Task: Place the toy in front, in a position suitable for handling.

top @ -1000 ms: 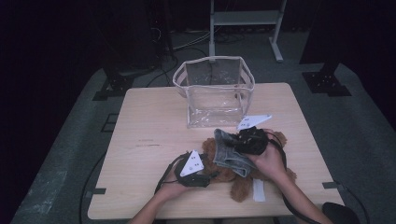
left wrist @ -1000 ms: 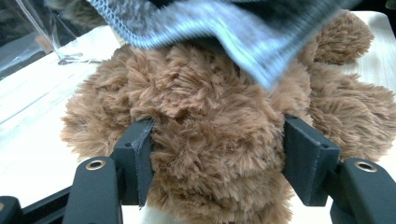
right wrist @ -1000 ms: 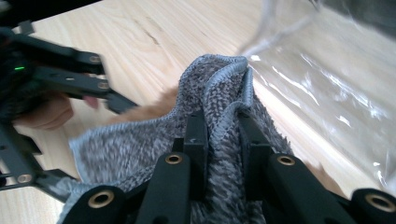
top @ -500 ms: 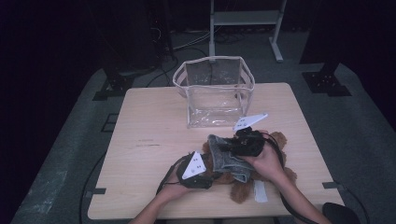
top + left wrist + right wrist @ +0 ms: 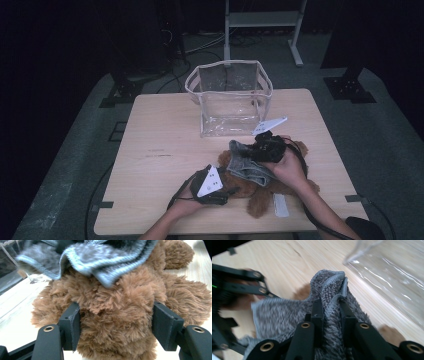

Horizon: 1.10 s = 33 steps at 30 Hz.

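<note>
Nearest the front edge of the pale wooden table (image 5: 160, 130), the left gripper (image 5: 212, 186) lies low by the shaggy brown plush bear (image 5: 260, 192). In the left gripper view its two black jaws stand on either side of a thick fold of the bear's long fur (image 5: 117, 315), the pads pressing into the pile, so the bear is pinched between them. The bear lies flat near the front right of the table, its long axis running from the front edge back toward the right rear, though which end is the head is hard to make out under the cloth. A small white tag (image 5: 280, 205) lies beside it, close to the front edge.

Over the bear's middle is draped a grey knitted cloth (image 5: 247, 167) with a paler stitched hem, soft and nubbly, bunched into folds. The right gripper (image 5: 265, 147), held in the person's right hand (image 5: 287, 167), has its jaws nearly together, nipping a raised ridge of that cloth (image 5: 329, 305).

Farther back, near the middle of the table toward its rear edge, stands a clear plastic box-shaped bag (image 5: 230, 97) with pale trimmed rims, upright and open at the top.
</note>
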Each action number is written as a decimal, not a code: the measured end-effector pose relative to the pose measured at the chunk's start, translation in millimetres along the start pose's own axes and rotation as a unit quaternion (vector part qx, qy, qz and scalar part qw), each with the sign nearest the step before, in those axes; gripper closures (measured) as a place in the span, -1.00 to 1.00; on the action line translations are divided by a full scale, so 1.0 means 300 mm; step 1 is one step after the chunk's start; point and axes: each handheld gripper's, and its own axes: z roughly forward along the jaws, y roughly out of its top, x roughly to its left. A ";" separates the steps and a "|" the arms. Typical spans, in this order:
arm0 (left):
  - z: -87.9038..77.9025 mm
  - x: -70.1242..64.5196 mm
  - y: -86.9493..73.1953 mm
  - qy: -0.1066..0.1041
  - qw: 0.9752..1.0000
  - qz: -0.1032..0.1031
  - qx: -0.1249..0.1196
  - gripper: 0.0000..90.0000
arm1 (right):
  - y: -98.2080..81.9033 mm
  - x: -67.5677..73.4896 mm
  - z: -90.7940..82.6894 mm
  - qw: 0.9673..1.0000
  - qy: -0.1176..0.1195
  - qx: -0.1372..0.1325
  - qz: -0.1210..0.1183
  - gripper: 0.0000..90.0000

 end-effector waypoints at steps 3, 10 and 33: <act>-0.002 -0.005 0.001 0.001 1.000 0.009 0.003 -0.28 | 0.022 0.037 0.030 1.000 0.015 -0.003 -0.017 0.70; -0.006 0.008 -0.005 0.004 1.000 -0.001 0.003 -0.27 | 0.016 -0.018 0.057 1.000 -0.021 0.007 -0.006 0.70; 0.041 0.040 0.028 0.024 0.999 -0.020 0.019 -0.42 | -0.206 0.108 -0.132 0.998 -0.031 -0.048 -0.041 0.70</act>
